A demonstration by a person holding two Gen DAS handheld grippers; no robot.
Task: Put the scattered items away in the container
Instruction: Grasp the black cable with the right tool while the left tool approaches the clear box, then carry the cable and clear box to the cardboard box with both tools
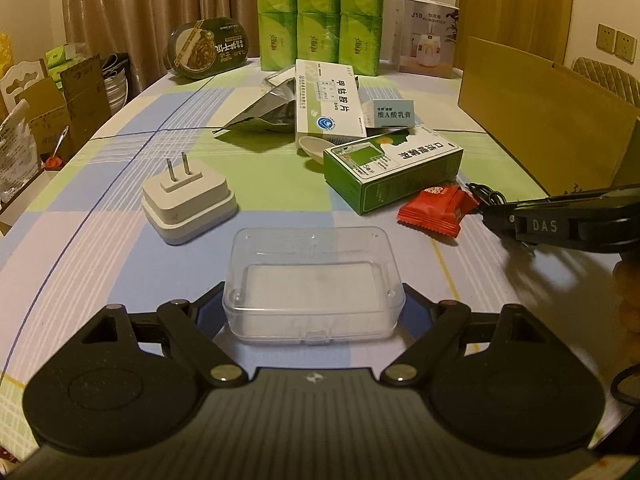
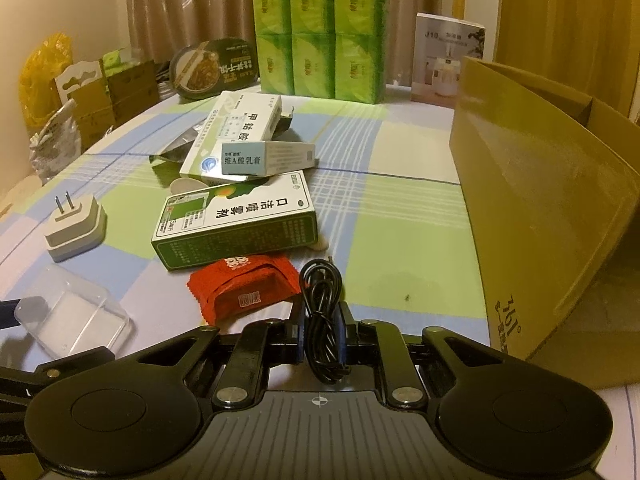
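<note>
Right wrist view showed the large cardboard box [image 2: 536,184] standing open at the right edge of the checked tabletop [image 2: 400,216], with the green carton [image 2: 236,220] left of centre, the red sachet [image 2: 244,288] just near of it, and the right gripper [image 2: 320,336] with its jaws closed on a coiled black cable [image 2: 320,300]. In the left wrist view the left gripper [image 1: 314,304] had its jaws spread around the clear plastic case [image 1: 312,280]; whether they touched it could not be told, and the white plug adapter [image 1: 188,200] lay far-left of it.

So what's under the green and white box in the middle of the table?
A white spoon lies beneath the green and white box; its bowl shows behind the box and its handle tip pokes out at the right. The middle is covered.
</note>
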